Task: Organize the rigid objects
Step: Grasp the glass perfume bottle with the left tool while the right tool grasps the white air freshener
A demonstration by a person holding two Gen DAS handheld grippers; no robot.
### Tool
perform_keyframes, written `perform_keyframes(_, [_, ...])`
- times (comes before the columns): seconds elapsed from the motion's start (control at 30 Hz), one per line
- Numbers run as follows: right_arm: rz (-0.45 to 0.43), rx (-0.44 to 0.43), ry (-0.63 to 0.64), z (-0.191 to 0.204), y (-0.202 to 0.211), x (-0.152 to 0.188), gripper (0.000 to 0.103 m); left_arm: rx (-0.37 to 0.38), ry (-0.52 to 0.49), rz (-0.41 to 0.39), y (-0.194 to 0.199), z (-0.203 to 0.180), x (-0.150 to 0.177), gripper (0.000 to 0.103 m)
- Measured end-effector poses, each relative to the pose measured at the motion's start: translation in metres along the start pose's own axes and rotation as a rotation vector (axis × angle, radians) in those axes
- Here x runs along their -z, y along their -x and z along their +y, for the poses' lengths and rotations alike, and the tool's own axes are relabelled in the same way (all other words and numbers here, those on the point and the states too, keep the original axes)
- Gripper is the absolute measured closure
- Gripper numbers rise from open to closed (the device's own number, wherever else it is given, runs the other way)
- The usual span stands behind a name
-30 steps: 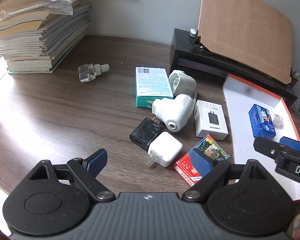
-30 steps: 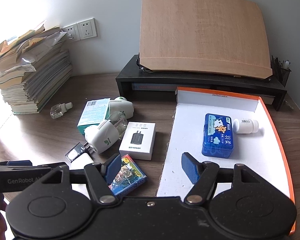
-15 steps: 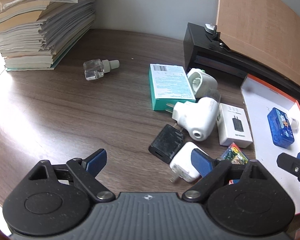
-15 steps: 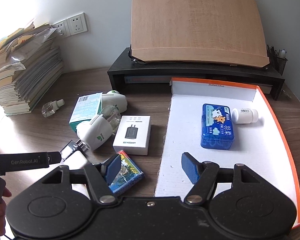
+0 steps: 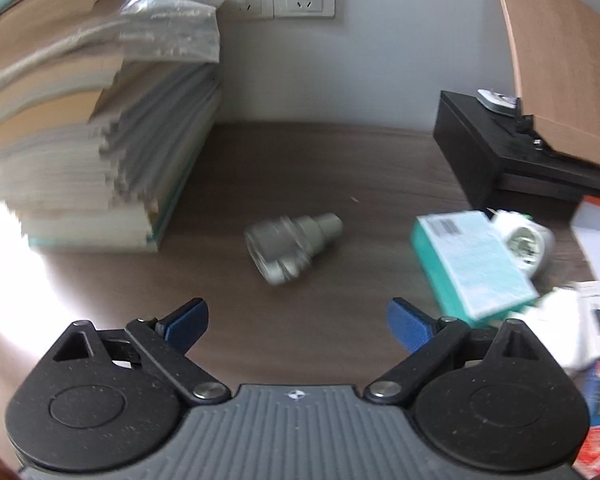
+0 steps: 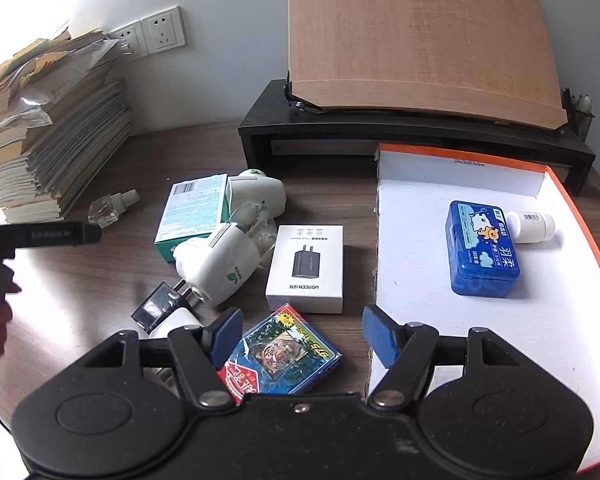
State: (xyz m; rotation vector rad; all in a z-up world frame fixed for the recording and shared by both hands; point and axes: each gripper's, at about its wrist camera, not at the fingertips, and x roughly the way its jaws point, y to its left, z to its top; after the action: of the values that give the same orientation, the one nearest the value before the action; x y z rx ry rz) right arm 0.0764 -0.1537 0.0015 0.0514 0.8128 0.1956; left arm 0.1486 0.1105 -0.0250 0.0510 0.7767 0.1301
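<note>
- Left tool (image 5: 296, 318) wide apart, jaws just been opening further, nothing between them, only bare table (image 5: 300, 168) in the gap.
- Swung over to the left since a second ago: back then pointed at the pile of chargers, now aimed at the little clear bottle (image 5: 294, 250) lying on its side, close ahead, not touched. Blurry in that view.
- Sits just right of the paper stack (image 5: 96, 152); teal box (image 5: 474, 264) now off at the right edge instead of dead centre.
- Right tool (image 6: 302, 338) jaws partly apart, same gap as a second ago, clamped on nothing. Hovering over the tiger card pack (image 6: 280, 356), which lies on the table between the fingers, pads not pressing it.
- Crept a bit closer to that pack than before.
- Already in the white tray (image 6: 416, 240) with the orange rim: blue tin (image 6: 484, 254) with cartoon animals and Chinese characters, and a white pill bottle (image 6: 532, 226) touching its far corner.
- Readable stuff: "UGREEN" on the white charger box (image 6: 306, 268), "GenRobot.AI" roughly legible on the left tool's finger from the right view, barcode on the teal box, leaf logo on the white plug-in (image 6: 216, 270).
- Rest of the print too small to read.
</note>
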Motion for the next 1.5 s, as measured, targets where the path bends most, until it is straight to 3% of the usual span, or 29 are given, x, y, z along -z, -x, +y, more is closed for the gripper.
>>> perform_keyframes(0.23, [0.025,0.062,-0.032,0.001,-0.003,0.006,0.023,0.084,-0.194,-0.020,-0.059,0.020,-0.027,0.004])
perform_keyframes(0.4, [0.029,0.096,-0.053,0.001,-0.001,0.007,0.023,0.170,-0.250,-0.006,-0.085,0.021,-0.030,0.004])
perform_keyframes(0.47, [0.024,0.101,-0.055,0.003,-0.001,0.006,0.023,0.210,-0.238,-0.012,-0.088,0.021,-0.030,0.005])
perform_keyframes(0.53, [0.020,0.099,-0.054,0.006,-0.003,0.003,0.023,0.267,-0.198,-0.002,-0.088,0.023,-0.029,0.015])
perform_keyframes(0.63, [0.021,0.086,-0.047,0.014,-0.007,-0.001,0.023,0.259,-0.187,-0.024,-0.077,0.016,-0.023,0.037])
perform_keyframes(0.67, [0.019,0.077,-0.042,0.017,-0.009,-0.002,0.023,0.263,-0.182,-0.029,-0.073,0.015,-0.021,0.049])
perform_keyframes(0.7, [0.018,0.066,-0.034,0.020,-0.010,-0.003,0.023,0.251,-0.179,-0.029,-0.069,0.013,-0.019,0.051])
perform_keyframes(1.1, [0.019,-0.063,0.081,0.065,-0.043,-0.015,0.023,0.196,-0.008,-0.012,-0.025,0.016,0.015,0.052])
perform_keyframes(1.33, [0.030,-0.051,0.124,0.074,-0.076,-0.028,0.022,0.189,0.102,-0.012,0.013,0.017,0.031,0.052])
perform_keyframes(1.5, [0.073,-0.059,0.082,0.071,-0.104,-0.036,0.014,0.187,0.132,-0.010,0.029,0.013,0.042,0.052])
